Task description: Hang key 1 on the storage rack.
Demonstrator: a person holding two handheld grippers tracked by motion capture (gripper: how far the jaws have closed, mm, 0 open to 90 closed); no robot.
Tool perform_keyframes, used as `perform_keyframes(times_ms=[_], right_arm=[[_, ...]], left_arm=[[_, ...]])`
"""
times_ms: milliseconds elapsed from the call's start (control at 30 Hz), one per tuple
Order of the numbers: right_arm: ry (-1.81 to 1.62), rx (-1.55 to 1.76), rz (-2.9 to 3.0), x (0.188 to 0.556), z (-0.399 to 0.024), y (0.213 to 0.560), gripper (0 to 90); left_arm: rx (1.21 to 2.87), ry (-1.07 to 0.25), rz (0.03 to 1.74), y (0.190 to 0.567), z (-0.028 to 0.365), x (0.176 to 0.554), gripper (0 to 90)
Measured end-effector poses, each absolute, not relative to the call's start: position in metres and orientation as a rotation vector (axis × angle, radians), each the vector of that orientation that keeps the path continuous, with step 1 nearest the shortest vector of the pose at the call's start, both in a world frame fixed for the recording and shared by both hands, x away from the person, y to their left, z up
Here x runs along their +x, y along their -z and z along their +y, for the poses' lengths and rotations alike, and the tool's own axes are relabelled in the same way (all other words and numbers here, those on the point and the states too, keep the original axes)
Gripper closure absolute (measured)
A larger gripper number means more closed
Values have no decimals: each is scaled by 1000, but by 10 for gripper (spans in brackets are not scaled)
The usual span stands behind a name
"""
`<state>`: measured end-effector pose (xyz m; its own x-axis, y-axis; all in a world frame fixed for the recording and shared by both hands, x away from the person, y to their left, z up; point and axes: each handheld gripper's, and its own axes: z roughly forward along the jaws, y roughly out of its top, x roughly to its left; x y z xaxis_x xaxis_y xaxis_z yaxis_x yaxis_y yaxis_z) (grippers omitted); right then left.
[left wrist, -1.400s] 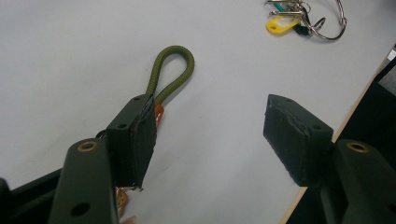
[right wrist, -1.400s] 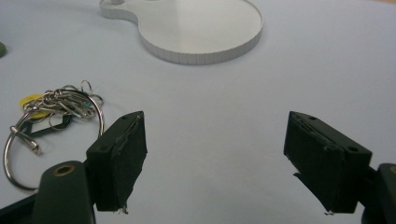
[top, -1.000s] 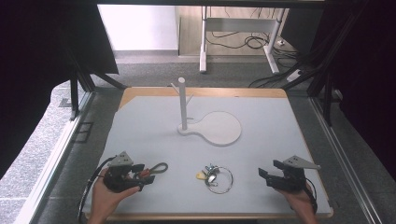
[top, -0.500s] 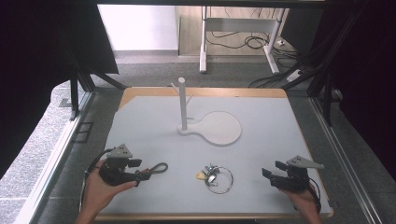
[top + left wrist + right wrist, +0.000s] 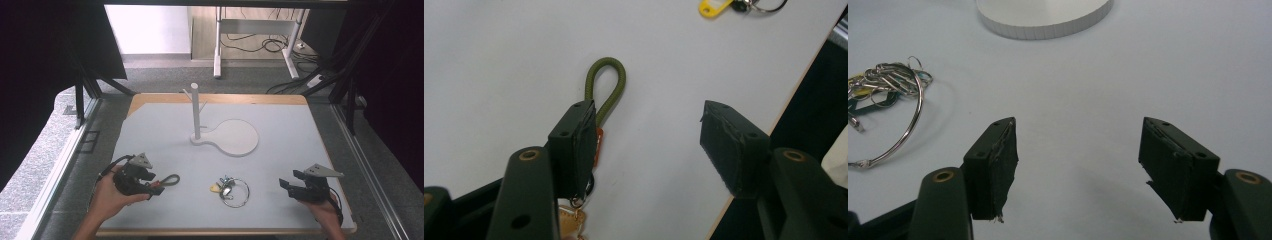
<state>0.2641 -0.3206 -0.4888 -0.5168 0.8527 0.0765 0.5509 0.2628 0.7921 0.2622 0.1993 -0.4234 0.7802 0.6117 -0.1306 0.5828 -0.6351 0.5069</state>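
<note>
Keys on the olive cord loop (image 5: 606, 87) lie near the bench's front left corner, unlifted; the left gripper (image 5: 649, 142) has just been closing around them without pinching. The right gripper (image 5: 1083, 165) waits wide open, empty. The peg stand (image 5: 196, 111) is bare.

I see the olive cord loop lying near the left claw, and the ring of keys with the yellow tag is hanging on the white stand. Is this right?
Not quite. The ring of keys with its yellow tag lies flat on the table, in front of the white stand, as the high view shows. The olive cord loop does lie by the left claw.
</note>
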Motion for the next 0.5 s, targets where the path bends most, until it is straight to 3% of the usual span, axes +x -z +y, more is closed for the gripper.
perform_keyframes(times_ms=[500], right_arm=[[-1103,1235,2205,267,-313,486,319]], left_arm=[[2607,-9,881,433,196,288,445]])
